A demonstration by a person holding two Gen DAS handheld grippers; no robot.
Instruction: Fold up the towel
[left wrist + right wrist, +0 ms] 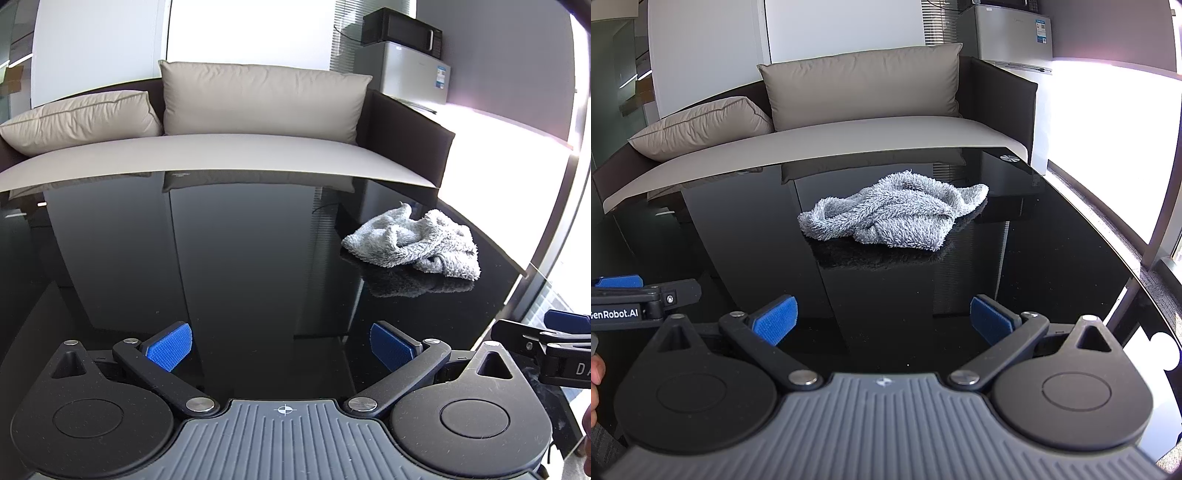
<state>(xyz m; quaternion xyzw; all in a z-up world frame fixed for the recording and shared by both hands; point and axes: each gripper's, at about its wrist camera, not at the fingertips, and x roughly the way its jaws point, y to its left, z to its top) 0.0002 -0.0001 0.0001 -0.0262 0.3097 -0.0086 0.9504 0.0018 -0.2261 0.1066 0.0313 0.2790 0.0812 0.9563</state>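
A fluffy grey towel (895, 212) lies crumpled in a heap on the glossy black table (886, 314), straight ahead of my right gripper (883, 319) and well beyond its fingertips. My right gripper is open, blue pads apart, with nothing between them. In the left wrist view the same towel (413, 240) sits far ahead and to the right. My left gripper (282, 345) is open and empty over bare table (221, 277). Each gripper shows at the edge of the other's view.
Behind the table runs a beige sofa (221, 155) with two cushions (262, 99) and dark arms. A small fridge (410, 70) with a microwave (402, 31) on top stands at the back right. The table's right edge (1108, 236) borders a bright window.
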